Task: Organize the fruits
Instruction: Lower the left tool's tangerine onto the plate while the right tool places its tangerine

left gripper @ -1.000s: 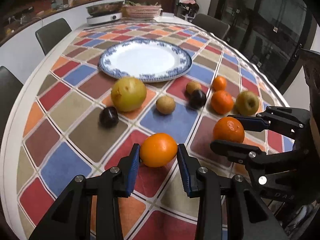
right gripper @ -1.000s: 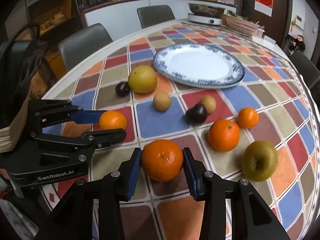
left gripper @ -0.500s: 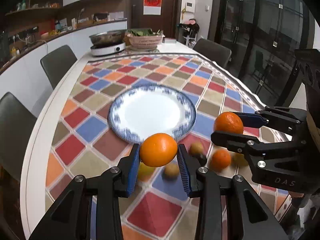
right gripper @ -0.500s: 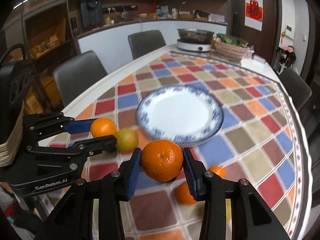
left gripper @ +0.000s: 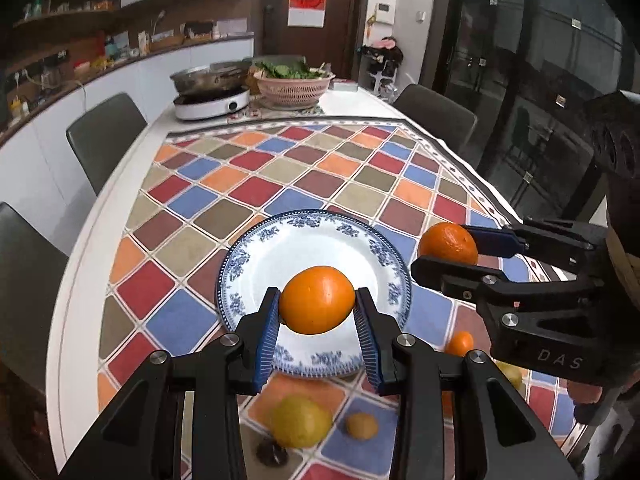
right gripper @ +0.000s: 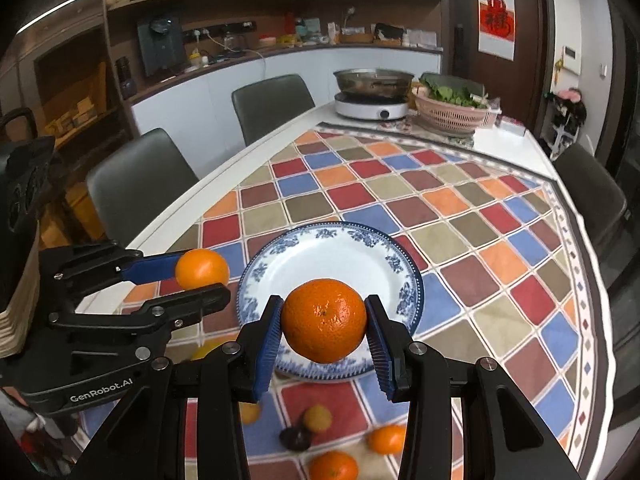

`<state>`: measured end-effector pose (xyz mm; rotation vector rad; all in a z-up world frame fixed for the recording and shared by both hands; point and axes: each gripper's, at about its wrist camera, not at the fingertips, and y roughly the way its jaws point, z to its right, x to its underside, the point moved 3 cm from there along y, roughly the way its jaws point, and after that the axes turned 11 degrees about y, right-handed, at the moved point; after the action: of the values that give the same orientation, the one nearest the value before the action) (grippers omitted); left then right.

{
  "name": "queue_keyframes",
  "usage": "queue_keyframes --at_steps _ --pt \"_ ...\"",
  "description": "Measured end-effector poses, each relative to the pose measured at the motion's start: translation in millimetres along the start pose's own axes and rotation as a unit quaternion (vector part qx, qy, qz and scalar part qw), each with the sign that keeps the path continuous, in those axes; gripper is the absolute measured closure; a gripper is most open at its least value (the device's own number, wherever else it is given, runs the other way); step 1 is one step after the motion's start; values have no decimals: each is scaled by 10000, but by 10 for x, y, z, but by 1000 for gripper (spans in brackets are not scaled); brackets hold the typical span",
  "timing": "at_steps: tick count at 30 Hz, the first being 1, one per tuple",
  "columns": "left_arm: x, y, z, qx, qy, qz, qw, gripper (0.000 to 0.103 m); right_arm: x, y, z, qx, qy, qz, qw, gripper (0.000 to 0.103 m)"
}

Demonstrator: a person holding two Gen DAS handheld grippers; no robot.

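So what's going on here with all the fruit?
A person is sorting fruit with two tools. The left hand-held gripper grips a smooth orange, the right hand-held gripper a dimpled orange. Both hang above the empty blue-rimmed plate. More fruit lies on the checkered tablecloth nearby.

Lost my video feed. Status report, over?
Left gripper shut on smooth orange; right gripper shut on dimpled orange. Both held above empty plate. Nothing in the way.
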<state>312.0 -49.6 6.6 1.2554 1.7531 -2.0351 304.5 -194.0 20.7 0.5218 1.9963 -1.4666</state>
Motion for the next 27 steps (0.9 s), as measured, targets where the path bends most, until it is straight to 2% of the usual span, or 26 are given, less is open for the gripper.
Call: queue_keyframes --at_steps 4,16,27 --pt "-60 287 -144 20 -124 -218 9997 66 -112 241 107 35 206 -231 9995 61" --pt "8 1116 -416 186 -274 -962 9948 66 -163 992 248 294 186 -843 9958 61" --pt "-13 1498 -499 159 -265 -1288 9912 66 -209 1420 393 377 254 -1096 9929 61"
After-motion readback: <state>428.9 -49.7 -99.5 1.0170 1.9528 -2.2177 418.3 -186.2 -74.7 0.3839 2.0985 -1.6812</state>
